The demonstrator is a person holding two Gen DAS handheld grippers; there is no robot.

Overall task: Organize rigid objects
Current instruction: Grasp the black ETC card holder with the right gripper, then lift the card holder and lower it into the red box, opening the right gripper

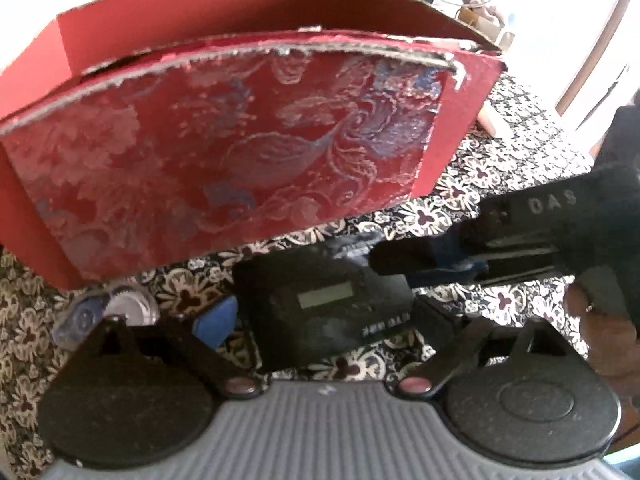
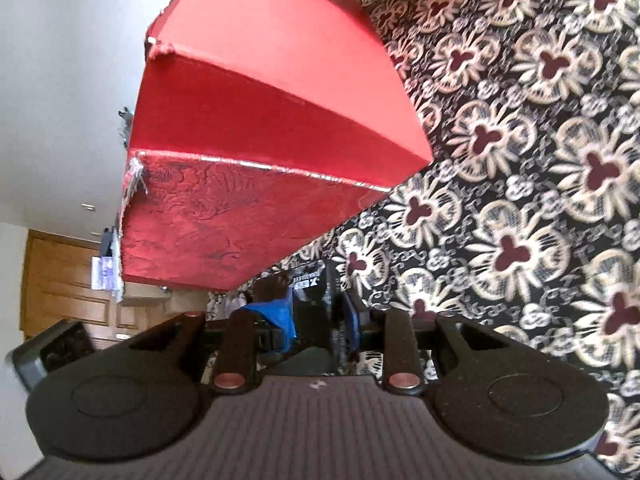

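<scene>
Red cardboard box [image 1: 224, 152], open-topped, embossed floral front, stands on the patterned worktop [image 2: 540, 160], far of both grippers; black device with a small grey display [image 1: 326, 300] lies just near of the box, gripped at its right end by the right gripper [image 2: 316, 312], fingers clenched on it; left gripper [image 1: 324, 320] spread wide, released, blue pad [image 1: 214, 320] left of the device; clear tape dispenser [image 1: 120, 308] at the box's near-left corner.

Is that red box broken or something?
A bit. The red box has a ragged, torn top edge on its patterned front wall, with white cardboard showing through. Its patterned coating looks scuffed too. It still stands upright on the flowered tablecloth.
</scene>
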